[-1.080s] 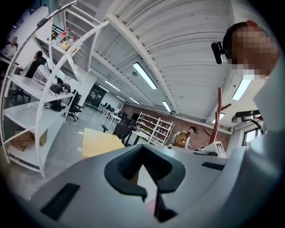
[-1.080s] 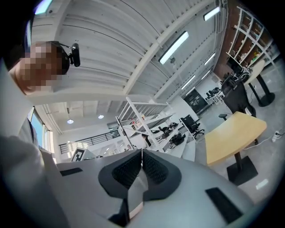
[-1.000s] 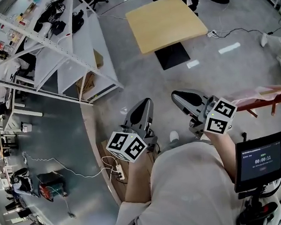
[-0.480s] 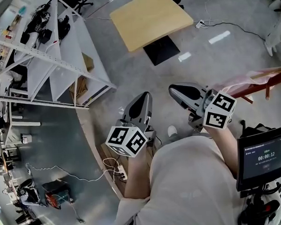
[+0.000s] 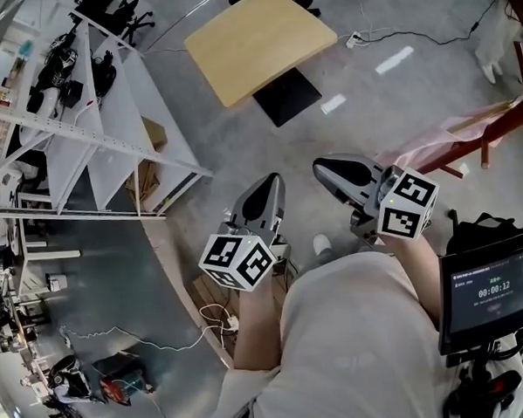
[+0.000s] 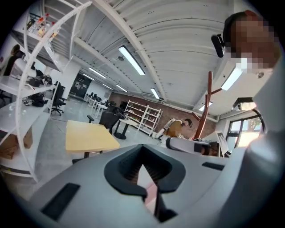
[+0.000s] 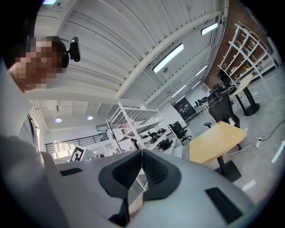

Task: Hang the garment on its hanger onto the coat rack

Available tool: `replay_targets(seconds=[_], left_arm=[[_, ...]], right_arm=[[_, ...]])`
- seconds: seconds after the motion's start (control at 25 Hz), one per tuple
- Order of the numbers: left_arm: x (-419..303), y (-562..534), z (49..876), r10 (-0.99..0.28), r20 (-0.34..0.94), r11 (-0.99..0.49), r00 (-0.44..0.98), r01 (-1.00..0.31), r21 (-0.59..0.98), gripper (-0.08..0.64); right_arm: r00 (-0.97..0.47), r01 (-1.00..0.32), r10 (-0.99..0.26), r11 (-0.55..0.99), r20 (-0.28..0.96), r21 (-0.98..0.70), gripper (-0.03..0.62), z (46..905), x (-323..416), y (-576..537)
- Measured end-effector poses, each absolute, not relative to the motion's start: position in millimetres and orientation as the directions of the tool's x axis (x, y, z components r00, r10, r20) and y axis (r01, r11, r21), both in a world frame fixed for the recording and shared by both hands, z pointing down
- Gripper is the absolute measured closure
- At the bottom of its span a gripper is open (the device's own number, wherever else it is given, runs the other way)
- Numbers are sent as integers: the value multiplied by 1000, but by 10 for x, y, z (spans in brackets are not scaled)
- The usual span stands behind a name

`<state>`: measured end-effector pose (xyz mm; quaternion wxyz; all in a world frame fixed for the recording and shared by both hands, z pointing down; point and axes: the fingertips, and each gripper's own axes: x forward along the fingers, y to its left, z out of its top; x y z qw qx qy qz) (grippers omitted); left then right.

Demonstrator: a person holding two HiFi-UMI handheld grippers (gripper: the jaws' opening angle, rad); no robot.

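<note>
Table (image 5: 260,39) shifted; left gripper (image 5: 270,180) closed (empty)

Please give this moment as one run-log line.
left tool: shut, empty | right tool: shut, empty | pink garment: not held, by red-brown wooden coat rack

A person in a pale grey short-sleeved shirt (image 5: 356,339) wears a black camera (image 6: 218,44) mounted at the head. The left gripper (image 5: 267,182) and right gripper (image 5: 323,166) are smooth grey shells lined with black ribbed pads. Each carries a white cube (image 5: 236,262) printed with black square markers.
</note>
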<state>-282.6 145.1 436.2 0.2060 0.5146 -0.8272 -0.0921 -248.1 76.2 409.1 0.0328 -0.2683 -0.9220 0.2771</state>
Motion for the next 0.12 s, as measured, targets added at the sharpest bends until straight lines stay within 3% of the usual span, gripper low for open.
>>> replay_targets(seconds=[0.12], left_arm=[[-2774,1361,4339,-926,209,376,-315,-825,423,555]], right_arm=[[-860,466,503,707,-84,-532,580,4099,-2490,733]])
